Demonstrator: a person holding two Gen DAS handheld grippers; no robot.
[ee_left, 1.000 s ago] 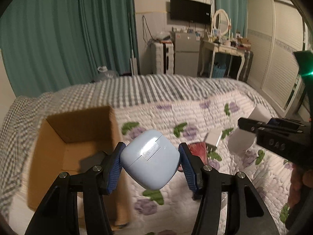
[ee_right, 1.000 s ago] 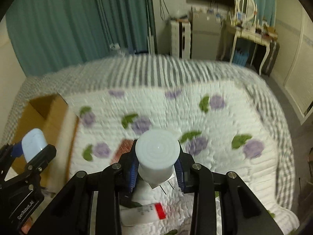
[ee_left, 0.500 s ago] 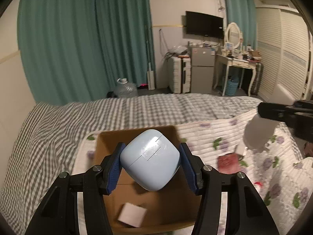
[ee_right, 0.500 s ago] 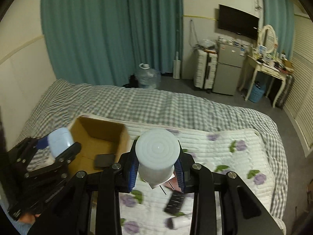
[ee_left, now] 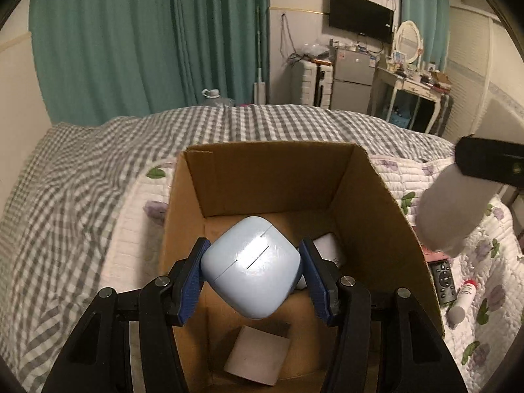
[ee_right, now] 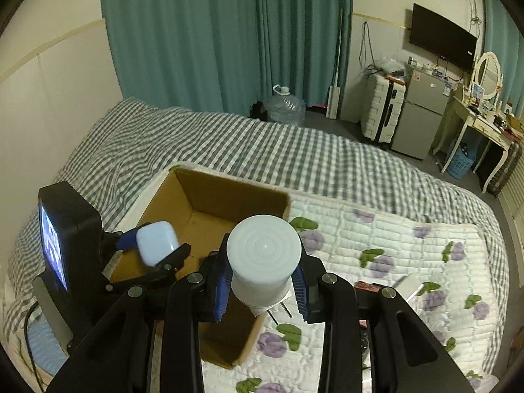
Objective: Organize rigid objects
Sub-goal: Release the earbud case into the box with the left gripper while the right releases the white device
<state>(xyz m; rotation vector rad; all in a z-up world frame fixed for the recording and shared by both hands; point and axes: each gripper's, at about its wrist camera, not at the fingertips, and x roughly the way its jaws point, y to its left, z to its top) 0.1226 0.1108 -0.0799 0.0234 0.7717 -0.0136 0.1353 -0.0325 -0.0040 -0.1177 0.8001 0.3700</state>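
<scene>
My left gripper [ee_left: 252, 278] is shut on a pale blue earbud case [ee_left: 250, 270] and holds it over the open cardboard box [ee_left: 268, 163] on the bed. The case also shows in the right wrist view [ee_right: 155, 240]. Inside the box lie a white object [ee_left: 329, 250] and a flat pale card [ee_left: 258, 355]. My right gripper [ee_right: 262, 290] is shut on a white plug adapter [ee_right: 263, 255], just right of the box [ee_right: 229, 196]; its prongs point down. The adapter shows in the left wrist view [ee_left: 448, 213].
The bed has a grey checked sheet [ee_right: 229, 144] and a white floral quilt [ee_right: 409, 255]. On the quilt right of the box lie a black remote [ee_left: 442, 276], a white tube with a red cap [ee_left: 461, 299] and a dark red item [ee_right: 365, 285].
Both grippers have moved left toward the box with their objects. The left gripper now holds the case over the box's inside, lower than before. The right gripper is closer to the box's right wall.
</scene>
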